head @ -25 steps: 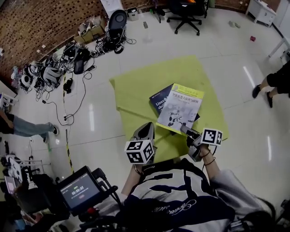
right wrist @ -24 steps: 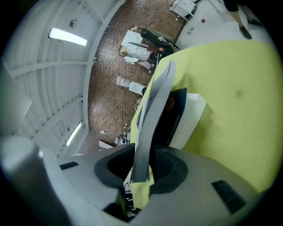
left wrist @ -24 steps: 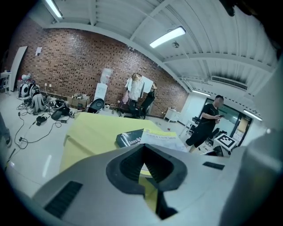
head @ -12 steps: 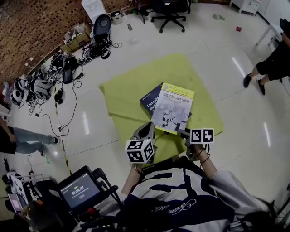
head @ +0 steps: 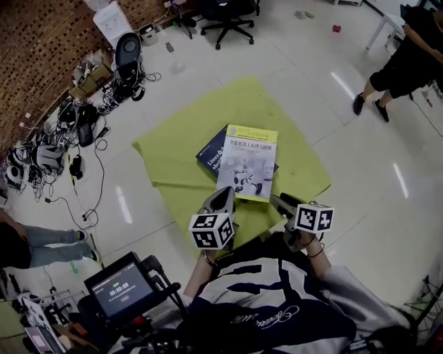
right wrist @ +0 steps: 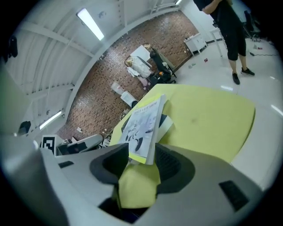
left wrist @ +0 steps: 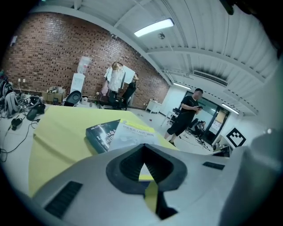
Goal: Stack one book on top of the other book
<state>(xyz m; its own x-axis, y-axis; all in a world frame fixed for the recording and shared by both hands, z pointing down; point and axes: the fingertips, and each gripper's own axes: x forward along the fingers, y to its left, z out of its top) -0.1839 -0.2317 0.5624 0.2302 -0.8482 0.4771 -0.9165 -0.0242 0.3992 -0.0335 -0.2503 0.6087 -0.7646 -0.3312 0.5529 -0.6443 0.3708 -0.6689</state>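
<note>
A yellow-and-white book (head: pixel 246 162) lies flat on top of a dark blue book (head: pixel 210 152) on a yellow-green cloth (head: pixel 173 148) spread over the floor. My right gripper (head: pixel 278 201) hovers at the top book's near right corner. Its jaws have just been opening and stand apart. In the right gripper view that corner of the yellow-and-white book (right wrist: pixel 143 126) shows in the gap of the right gripper (right wrist: pixel 143 155), and the pads do not press on it. My left gripper (head: pixel 224 193) hangs just short of the books' near edge, its tips together on nothing (left wrist: pixel 142 148).
A black office chair (head: pixel 225 17) stands beyond the cloth. A person in black (head: pixel 405 59) stands at the far right. Cables, bags and gear (head: pixel 62 131) line the brick wall at left. A small monitor (head: pixel 121 287) sits at my lower left.
The right gripper's jaws have come apart and it has drawn slightly back from the top book's near corner. The left gripper has barely shifted. The person in black has stepped closer.
</note>
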